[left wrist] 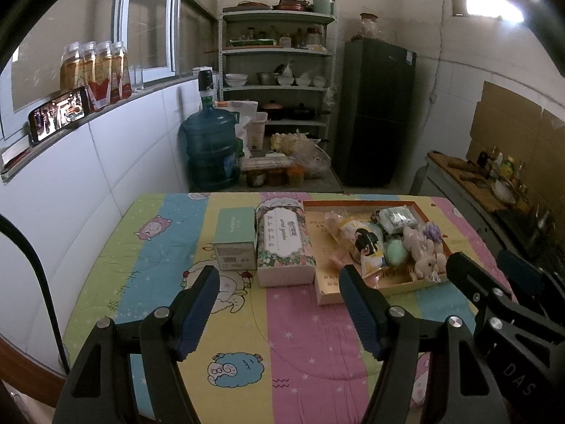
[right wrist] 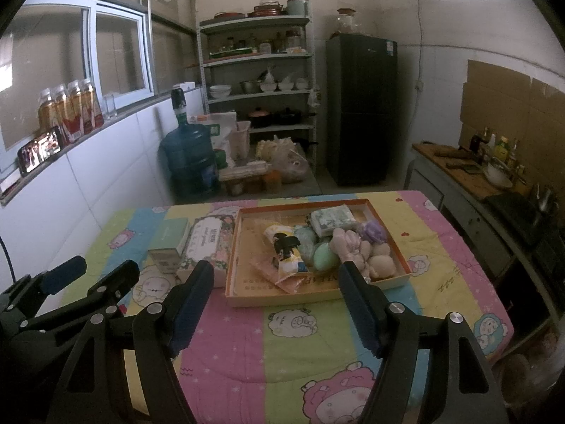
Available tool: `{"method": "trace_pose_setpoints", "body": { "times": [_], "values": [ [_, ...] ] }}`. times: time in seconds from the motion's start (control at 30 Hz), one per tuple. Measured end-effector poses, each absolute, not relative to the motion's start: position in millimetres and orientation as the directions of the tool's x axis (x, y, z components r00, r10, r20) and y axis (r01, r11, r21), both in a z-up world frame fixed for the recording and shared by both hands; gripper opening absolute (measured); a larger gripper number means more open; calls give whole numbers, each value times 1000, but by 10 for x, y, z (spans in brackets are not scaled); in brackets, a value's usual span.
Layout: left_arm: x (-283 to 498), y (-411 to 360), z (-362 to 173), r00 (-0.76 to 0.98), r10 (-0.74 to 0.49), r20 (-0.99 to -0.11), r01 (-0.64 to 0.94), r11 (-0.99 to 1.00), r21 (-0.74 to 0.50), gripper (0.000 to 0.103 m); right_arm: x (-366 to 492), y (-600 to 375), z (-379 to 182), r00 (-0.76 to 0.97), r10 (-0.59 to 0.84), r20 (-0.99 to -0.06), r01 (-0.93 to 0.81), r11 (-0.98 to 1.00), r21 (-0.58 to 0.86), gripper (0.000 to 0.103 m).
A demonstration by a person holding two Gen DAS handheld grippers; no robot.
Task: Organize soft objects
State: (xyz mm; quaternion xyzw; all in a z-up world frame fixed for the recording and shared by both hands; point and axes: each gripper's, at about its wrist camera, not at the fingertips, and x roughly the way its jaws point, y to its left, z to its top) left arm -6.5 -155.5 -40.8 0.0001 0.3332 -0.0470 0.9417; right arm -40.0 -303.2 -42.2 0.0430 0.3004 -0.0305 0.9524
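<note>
Right now both grippers hang over the near end of a table with a bright striped blanket [right wrist: 317, 346] on it. The blanket has little cartoon sheep on it.

The left gripper [left wrist: 279, 279] has its jaws wide apart, and nothing is between them. The right gripper [right wrist: 275, 275] has its jaws wide apart too, and it holds nothing. Both point down at a slant toward the table. In the left view, the right gripper pokes in at the right edge. In the right view, the left gripper shows at the left edge.

A flat box with an orange rim [right wrist: 356, 203] sits on the far half of the table, ahead of the right gripper. The soft toys are all inside it, piled close together. A yellow doll with black hair [right wrist: 287, 251] lies near the middle. A green egg-shaped toy [right wrist: 325, 256] touches it on the right. Some pale plush bunnies [right wrist: 356, 247] are bunched in the right corner, with a small purple toy [right wrist: 374, 231] behind them. A wrapped pack [right wrist: 332, 219] lies toward the back of the box.

Just beside the box, on its left, lies a flowery tissue pack [left wrist: 284, 243]. A small green box [left wrist: 236, 238] stands to the left of that, touching it.

Behind the table are a big blue water jug [left wrist: 210, 148], a shelf with bowls and pots [left wrist: 279, 81] and a dark fridge [left wrist: 376, 113].
</note>
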Motion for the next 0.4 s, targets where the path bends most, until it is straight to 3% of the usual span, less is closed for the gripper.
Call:
{"method": "trace_pose_setpoints", "body": {
  "times": [0.4],
  "values": [
    [-64,-1568,-440,775,-105,-623,105,994,-36,70,-425,-3009,-475,816,-36,-577,92,993,68,75]
  ]
}}
